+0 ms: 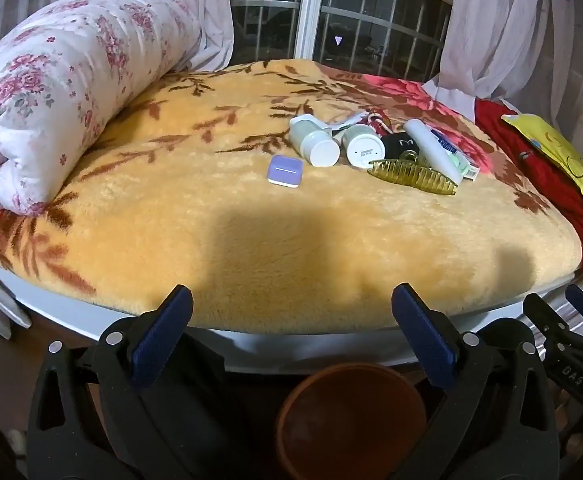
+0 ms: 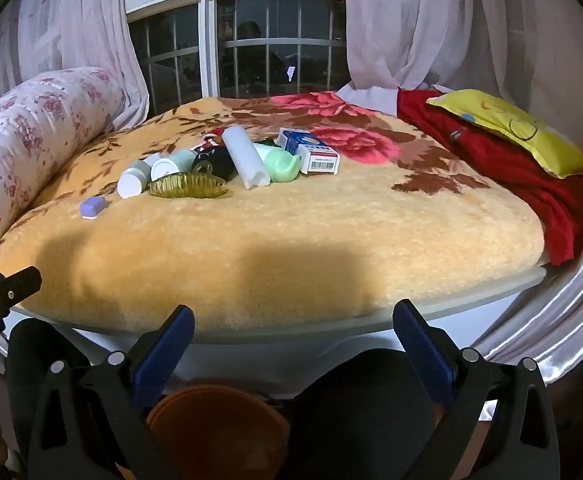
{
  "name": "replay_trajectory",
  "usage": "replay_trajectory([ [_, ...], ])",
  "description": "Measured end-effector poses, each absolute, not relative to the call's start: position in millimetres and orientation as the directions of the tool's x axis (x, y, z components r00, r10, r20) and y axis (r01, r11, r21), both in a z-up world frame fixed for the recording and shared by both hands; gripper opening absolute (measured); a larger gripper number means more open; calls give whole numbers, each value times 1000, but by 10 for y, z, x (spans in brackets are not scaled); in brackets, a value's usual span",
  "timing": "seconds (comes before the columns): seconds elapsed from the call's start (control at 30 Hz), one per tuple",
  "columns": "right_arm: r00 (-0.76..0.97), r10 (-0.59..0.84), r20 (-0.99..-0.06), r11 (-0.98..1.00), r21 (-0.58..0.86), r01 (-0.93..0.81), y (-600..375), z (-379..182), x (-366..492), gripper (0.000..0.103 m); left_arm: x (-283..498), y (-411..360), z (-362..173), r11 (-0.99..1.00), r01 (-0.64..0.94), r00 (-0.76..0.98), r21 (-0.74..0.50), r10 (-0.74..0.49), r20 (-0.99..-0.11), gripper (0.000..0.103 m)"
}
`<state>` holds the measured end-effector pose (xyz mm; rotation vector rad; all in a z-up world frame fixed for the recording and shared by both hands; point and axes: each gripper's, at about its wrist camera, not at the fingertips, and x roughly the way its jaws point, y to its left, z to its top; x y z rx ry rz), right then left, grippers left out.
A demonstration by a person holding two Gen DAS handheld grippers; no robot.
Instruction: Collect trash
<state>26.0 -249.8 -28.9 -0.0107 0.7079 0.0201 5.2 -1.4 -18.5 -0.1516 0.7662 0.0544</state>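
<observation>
1. The left gripper point(image 1: 291, 304) has its two blue-padded black fingers point(image 1: 163, 336) spread wide, with nothing between them; it hangs over the near edge of the bed.
2. The right gripper point(image 2: 293, 320) likewise stands wide apart and empty, its blue-padded fingers point(image 2: 423, 348) over the same near edge, just beside the left gripper.
3. Below the fingers, on the floor by the bed, stands a round brown plastic bin point(image 1: 351, 416), open at the top.
4. Beyond the fingertips lies a fluffy yellow blanket with brown leaves and red flowers point(image 1: 251, 216), shadowed along its near part.
5. Further back on the blanket sits a small lilac square case point(image 1: 284, 171), apart from the main pile.
6. The pile to be collected lies near the blanket's middle: two white capped plastic bottles point(image 1: 315, 142) on their sides, an olive translucent hair claw clip point(image 1: 411, 176), a white plastic tube point(image 2: 247, 158), a pale green squeezed tube point(image 2: 281, 166), a blue-and-white cardboard box with a barcode point(image 2: 311, 152) and a black pouch point(image 2: 219, 160), all touching or overlapping.
7. At the left lies a rolled white quilt with pink flowers point(image 1: 59, 92).
8. At the right a yellow pillow point(image 2: 511, 128) rests on red cloth point(image 2: 503, 172).
9. Behind hang sheer curtains point(image 2: 403, 32) beside a barred dark window point(image 2: 263, 44).
</observation>
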Motion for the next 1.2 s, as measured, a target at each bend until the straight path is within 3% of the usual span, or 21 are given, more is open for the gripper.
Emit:
replay_trajectory([
  [1.2, 756, 23, -654, 999, 40, 5, -2625, -240, 275, 98, 21, -54, -125, 990, -99, 722, -96, 5, -692, 97],
])
